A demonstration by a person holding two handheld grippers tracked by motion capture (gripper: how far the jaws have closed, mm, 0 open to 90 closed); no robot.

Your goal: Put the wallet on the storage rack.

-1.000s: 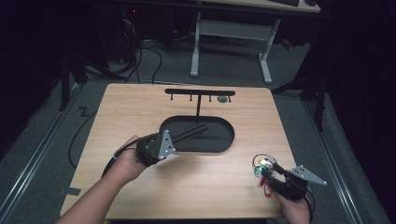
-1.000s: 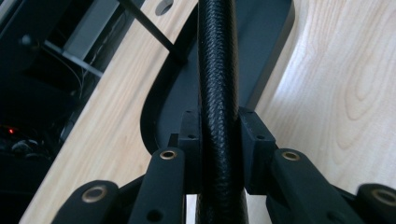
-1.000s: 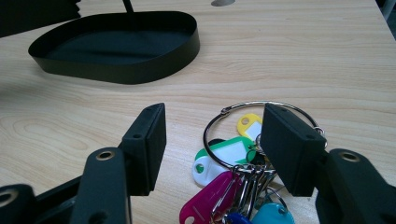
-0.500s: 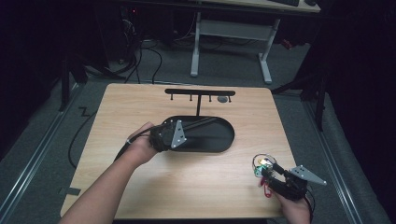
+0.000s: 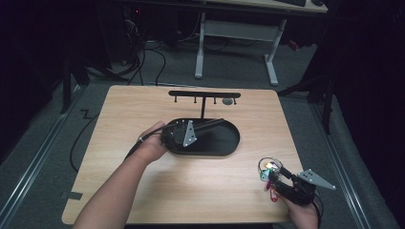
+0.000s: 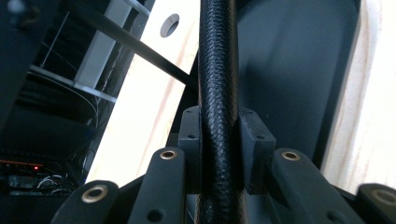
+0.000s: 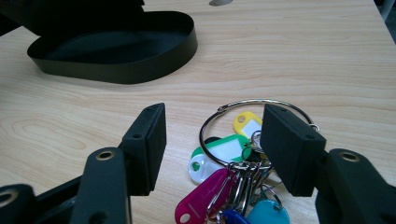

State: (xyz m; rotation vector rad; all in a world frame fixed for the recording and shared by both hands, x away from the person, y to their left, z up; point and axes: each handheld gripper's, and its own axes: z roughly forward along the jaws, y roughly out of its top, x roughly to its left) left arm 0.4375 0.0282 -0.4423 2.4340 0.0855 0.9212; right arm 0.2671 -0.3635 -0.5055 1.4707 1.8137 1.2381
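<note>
Landmark: black oval tray mid-bench.

Left tongs reach over the tray's near-left rim, tips above the tray floor toward its back edge. The left gripper view shows the pads clamped on a black braided rod that runs up between them, with tray floor behind it. In the high view the rod sticks out of the tongs toward the tray's rear.

Black T-shaped stand rises at the tray's back edge, crossbar with small pegs; small grey disc on the bench just behind the tray's right end.

Right tongs sit on the bench well right of and nearer than the tray. Jaws apart at medium width, pads not pressing anything. Key ring with coloured tags lies flat on the bench between the jaws: yellow, green, magenta, blue and teal tags, ring toward the right pad.
</note>
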